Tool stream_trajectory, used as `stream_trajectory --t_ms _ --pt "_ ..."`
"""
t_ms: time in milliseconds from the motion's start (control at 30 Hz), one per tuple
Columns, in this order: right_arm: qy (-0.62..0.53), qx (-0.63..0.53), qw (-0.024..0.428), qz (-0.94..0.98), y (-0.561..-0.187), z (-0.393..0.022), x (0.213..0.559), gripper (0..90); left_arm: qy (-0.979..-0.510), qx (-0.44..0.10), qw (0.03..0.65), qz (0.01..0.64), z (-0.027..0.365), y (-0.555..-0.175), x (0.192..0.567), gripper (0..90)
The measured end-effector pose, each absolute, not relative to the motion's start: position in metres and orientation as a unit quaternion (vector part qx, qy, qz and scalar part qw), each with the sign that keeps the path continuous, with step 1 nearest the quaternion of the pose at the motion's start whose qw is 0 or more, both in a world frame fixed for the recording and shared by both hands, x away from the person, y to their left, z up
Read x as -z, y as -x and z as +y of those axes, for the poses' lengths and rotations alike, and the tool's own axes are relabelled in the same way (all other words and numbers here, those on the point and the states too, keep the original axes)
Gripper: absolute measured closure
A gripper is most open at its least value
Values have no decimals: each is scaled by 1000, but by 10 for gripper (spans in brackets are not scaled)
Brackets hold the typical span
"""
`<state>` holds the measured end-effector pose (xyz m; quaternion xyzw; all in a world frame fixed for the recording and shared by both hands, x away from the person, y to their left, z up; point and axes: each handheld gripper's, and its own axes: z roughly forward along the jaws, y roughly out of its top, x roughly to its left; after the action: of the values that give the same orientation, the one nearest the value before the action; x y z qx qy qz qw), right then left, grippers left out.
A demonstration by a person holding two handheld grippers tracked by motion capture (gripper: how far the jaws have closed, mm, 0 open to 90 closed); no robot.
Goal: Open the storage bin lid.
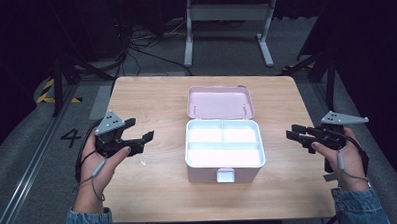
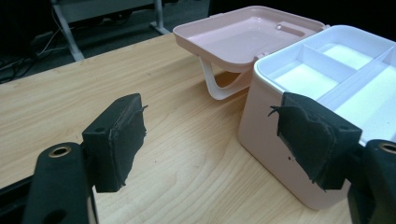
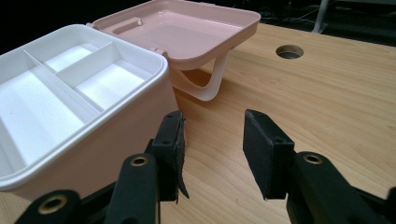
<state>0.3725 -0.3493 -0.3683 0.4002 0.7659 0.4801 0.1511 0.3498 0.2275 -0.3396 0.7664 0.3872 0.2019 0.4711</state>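
- Flanking the open pink box mid-counter, both claws sit ready to work on it.
- Left claw: wide, empty.
- Right claw: half-open, apparently empty.

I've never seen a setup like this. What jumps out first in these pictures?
A pink box sits open mid-table, its lid thrown back and its white tray of compartments bare. On either side of it a person holds a black hand-held gripper: the left gripper and the right gripper, both with jaws apart, holding nothing and pointing at the box.
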Motion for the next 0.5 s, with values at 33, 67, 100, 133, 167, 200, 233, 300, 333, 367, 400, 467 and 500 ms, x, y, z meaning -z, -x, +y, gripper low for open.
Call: stream_trajectory --t_ms 33,67,100,133,167,200,233,300,333,367,400,467,500 --pt "-400 -480 152 766 -372 -349 369 595 -762 -202 474 392 230 -348 341 242" --pt "-399 -480 152 766 -372 -349 369 594 -760 -204 475 393 232 -347 342 242" --pt "-400 -480 152 766 -372 -349 369 594 -757 -203 476 399 233 -346 343 242" --pt "-400 -480 152 766 -372 -349 369 594 -756 -205 474 402 235 -345 344 242" --pt "-400 -480 152 766 -372 -349 369 594 -757 -208 472 402 235 -344 345 242" --pt "-400 -479 153 766 -372 -349 369 594 -759 -206 468 403 236 -343 345 242" --pt "-400 -479 152 766 -372 -349 370 594 -758 -208 468 403 238 -343 345 242" --pt "-401 -478 150 767 -372 -348 370 594 -755 -208 471 405 240 -342 345 242" --pt "-400 -477 151 768 -372 -348 370 593 -755 -209 469 407 242 -341 345 242" --pt "-399 -477 150 769 -372 -348 371 592 -755 -210 468 408 243 -341 346 242" --pt "-399 -476 150 769 -372 -347 371 591 -756 -209 465 410 244 -341 347 242" --pt "-399 -476 151 769 -372 -348 371 590 -756 -208 465 410 244 -340 348 242" --pt "-399 -476 151 769 -372 -348 371 590 -757 -208 462 411 245 -340 348 242"
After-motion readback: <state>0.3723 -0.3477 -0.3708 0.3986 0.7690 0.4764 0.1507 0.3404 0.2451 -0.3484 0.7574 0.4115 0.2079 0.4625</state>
